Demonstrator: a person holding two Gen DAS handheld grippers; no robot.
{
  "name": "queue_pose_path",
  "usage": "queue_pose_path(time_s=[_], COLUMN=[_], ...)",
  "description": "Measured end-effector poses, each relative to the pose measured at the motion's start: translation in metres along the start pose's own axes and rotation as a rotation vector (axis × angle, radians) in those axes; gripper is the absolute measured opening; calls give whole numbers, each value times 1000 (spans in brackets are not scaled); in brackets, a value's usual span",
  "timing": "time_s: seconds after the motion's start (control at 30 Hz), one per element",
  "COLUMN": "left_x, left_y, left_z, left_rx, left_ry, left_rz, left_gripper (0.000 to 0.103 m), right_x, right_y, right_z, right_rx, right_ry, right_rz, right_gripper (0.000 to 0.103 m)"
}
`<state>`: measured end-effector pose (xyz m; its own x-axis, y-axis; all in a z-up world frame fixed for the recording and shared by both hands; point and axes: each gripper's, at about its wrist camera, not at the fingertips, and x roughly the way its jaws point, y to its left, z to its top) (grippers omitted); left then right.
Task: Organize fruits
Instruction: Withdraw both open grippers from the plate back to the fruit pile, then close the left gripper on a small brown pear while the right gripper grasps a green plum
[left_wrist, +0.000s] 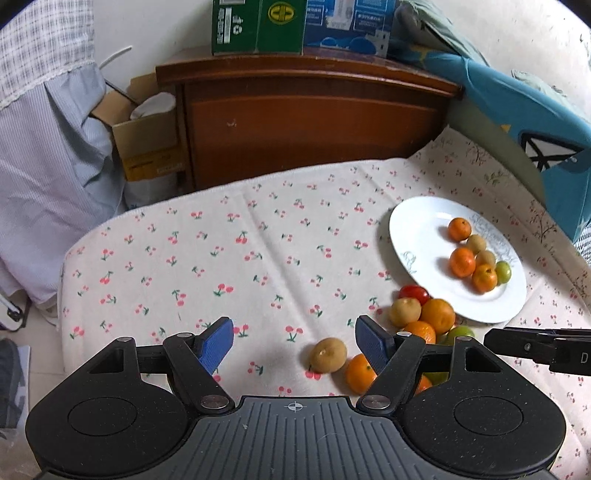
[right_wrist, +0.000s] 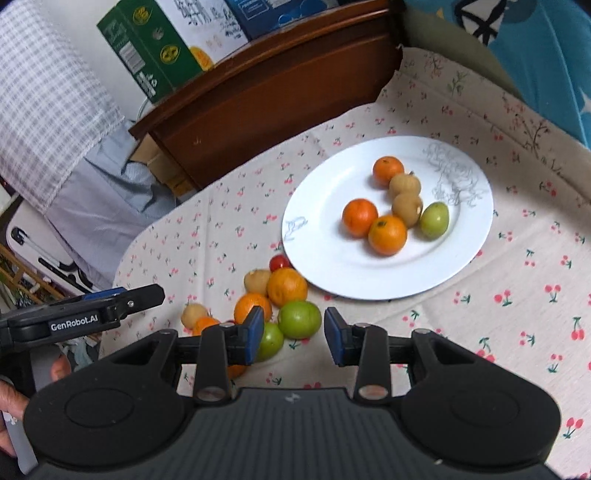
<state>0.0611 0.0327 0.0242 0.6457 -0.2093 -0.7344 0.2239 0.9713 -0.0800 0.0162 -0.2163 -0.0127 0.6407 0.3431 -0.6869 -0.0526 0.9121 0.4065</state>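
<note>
The left tool (left_wrist: 293, 345) and the right tool (right_wrist: 294, 339) both stand open and empty above loose fruit on the cherry-print cloth (left_wrist: 221, 258). The white plate (right_wrist: 325, 258) carries six fruits, the loose pile just beside its rim.

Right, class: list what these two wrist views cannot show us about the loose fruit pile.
- Left wrist view: the left hand-held gripper body covers the pile's near fruits, so no full count.
- Right wrist view: the right hand-held gripper finger covers part of a green fruit.
</note>
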Motion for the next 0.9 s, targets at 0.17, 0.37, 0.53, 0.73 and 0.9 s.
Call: queue_pose_path(time_s=[0.17, 0.37, 0.53, 0.73, 0.9], left_x=[9, 20, 29, 33, 31], left_y=[4, 6, 6, 0, -4], left_z=[-4, -6, -10, -12, -12], left_rx=[-31, -60, -80, -81, -79], left_ry=[15, 42, 58, 67, 65], left_rz=[-8, -34, -43, -89, -114], left_gripper=[65, 57, 56, 48, 40], right_x=[11, 22, 31, 33, 32], right_y=[-1, -4, -5, -5, -6], right_z=[-1, 0, -2, -2, -2], right_rx=[19, 50, 64, 68, 69], right_ry=[5, 19, 30, 32, 38], right_rz=[-14, -9, -12, -3, 5], right_gripper=[37, 37, 37, 32, 32])
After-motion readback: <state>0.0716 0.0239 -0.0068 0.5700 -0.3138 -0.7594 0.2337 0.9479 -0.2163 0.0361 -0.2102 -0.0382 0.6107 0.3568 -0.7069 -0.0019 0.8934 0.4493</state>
